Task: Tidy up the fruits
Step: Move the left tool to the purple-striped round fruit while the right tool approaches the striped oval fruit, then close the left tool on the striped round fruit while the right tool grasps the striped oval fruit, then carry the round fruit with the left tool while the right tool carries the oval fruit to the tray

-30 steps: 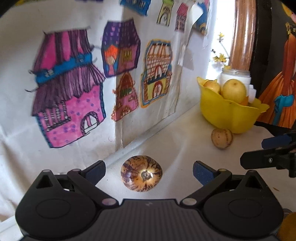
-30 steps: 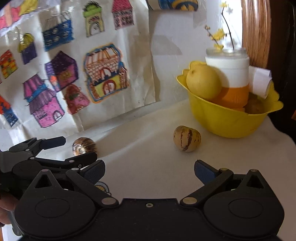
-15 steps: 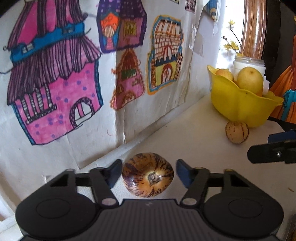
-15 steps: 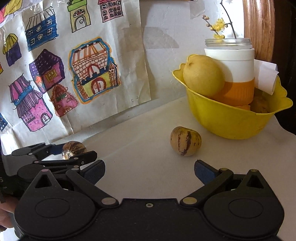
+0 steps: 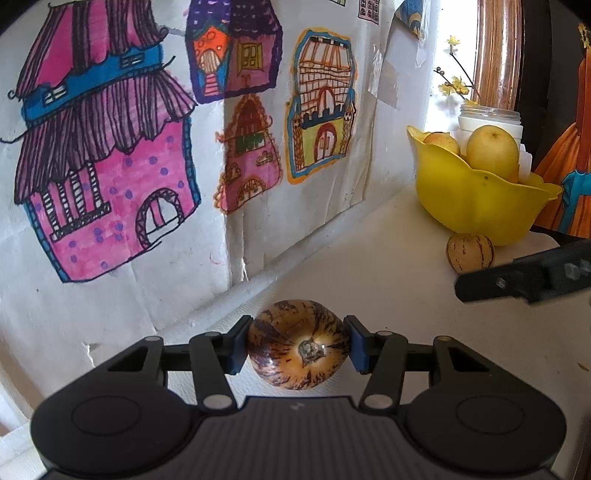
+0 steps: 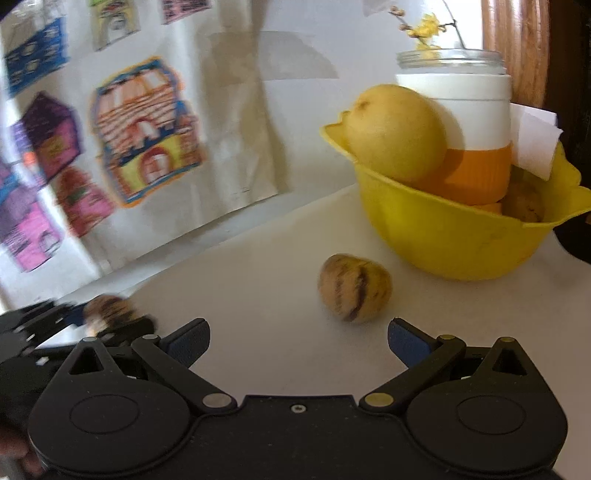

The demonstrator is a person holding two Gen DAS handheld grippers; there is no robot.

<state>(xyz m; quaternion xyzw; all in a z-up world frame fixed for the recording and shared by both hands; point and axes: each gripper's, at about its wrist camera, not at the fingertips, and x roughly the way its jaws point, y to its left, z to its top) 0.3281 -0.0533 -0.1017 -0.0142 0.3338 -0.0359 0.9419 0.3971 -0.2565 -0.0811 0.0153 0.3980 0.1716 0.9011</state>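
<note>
Between the blue pads of the left gripper (image 5: pixel 298 349) sits a purple-streaked fruit (image 5: pixel 298 350) on the white tabletop (image 5: pixel 369 280); the jaws are closing and both pads meet its sides. Just behind it the painted paper of colourful houses (image 5: pixel 110 155) hangs against the wall. Ahead of the right gripper (image 6: pixel 298 341), whose jaws stand wide apart with nothing between them, a yellow striped fruit (image 6: pixel 354 288) lies on the table just beyond the fingertips, slightly right of centre. Behind that fruit, near it but not touching as far as can be seen, stands a yellow bowl (image 6: pixel 443 236) holding a large yellow fruit (image 6: pixel 395 133) and a white and orange jar (image 6: pixel 469 122) with a yellow-flowered twig (image 6: pixel 424 29).
</note>
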